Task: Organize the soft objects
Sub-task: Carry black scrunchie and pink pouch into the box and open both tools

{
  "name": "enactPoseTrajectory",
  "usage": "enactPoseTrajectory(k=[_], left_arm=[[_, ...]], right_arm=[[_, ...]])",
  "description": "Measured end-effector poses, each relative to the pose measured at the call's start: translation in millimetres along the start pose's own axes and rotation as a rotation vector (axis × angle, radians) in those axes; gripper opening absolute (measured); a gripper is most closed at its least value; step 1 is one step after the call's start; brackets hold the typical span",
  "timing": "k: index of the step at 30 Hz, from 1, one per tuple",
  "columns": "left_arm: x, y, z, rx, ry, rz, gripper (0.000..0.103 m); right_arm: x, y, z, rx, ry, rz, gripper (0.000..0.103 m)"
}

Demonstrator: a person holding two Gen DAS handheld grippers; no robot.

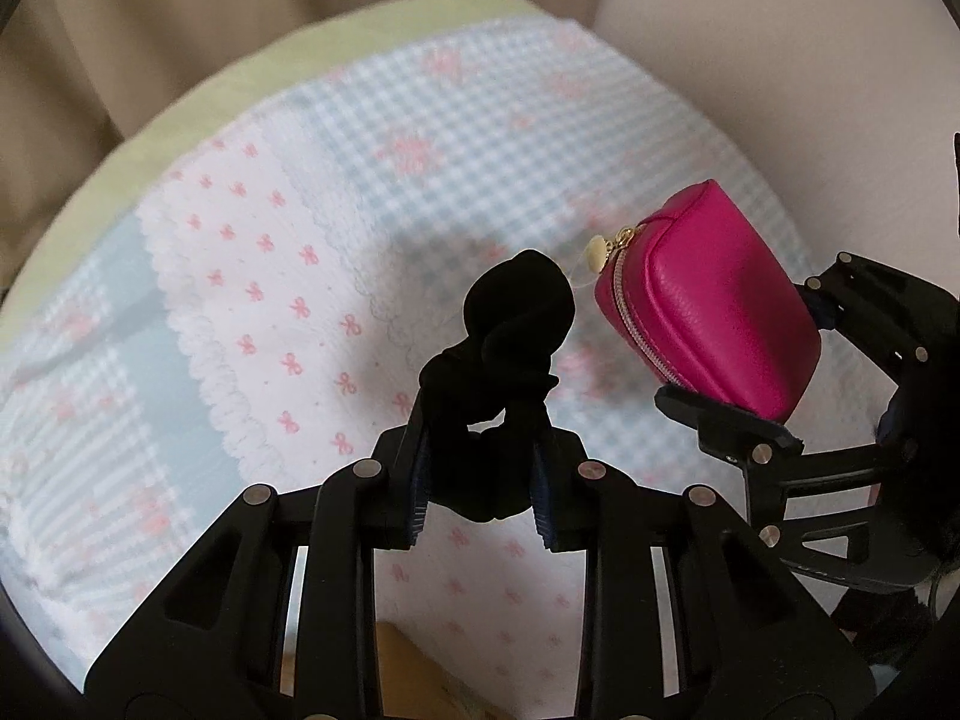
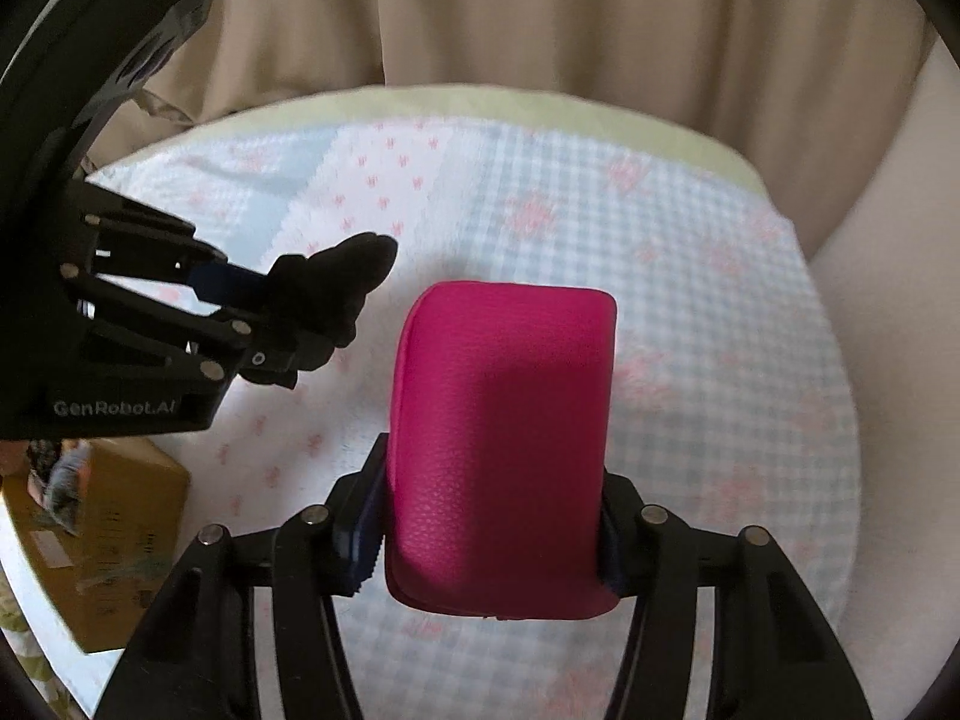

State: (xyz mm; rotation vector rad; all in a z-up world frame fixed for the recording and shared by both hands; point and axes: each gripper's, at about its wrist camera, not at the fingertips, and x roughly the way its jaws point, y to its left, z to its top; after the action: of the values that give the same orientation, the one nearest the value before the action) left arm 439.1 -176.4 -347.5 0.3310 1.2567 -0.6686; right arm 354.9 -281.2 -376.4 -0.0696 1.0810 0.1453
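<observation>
My left gripper (image 1: 480,456) is shut on a black fabric scrunchie (image 1: 510,324) and holds it above the patterned blanket (image 1: 240,300). It also shows in the right wrist view (image 2: 288,324) with the scrunchie (image 2: 342,282). My right gripper (image 2: 489,531) is shut on a magenta zip pouch (image 2: 504,438) and holds it above the blanket (image 2: 720,360). In the left wrist view the pouch (image 1: 714,318) sits to the right of the scrunchie, its gold zip pull (image 1: 606,252) towards it, held by the right gripper (image 1: 774,372).
The blue-checked and pink-bow blanket lies over a pale green cushion (image 1: 210,84). Beige curtains (image 2: 540,12) hang behind. A cream wall or armrest (image 1: 780,60) is at the right. A cardboard box (image 2: 102,540) stands low at the left.
</observation>
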Motion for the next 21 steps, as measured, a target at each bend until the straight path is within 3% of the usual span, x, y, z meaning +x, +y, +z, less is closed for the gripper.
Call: enactPoseTrajectory(k=[10, 21], left_arm=[[-107, -25, -36, -0.126, -0.124, 0.042, 0.024], [-229, -24, -154, -0.344, -0.255, 0.128, 0.024]], right_arm=[[-110, 25, 8, 0.002, -0.102, 0.015, 0.052], [-206, 97, -9, -0.078, -0.176, 0.102, 0.052]])
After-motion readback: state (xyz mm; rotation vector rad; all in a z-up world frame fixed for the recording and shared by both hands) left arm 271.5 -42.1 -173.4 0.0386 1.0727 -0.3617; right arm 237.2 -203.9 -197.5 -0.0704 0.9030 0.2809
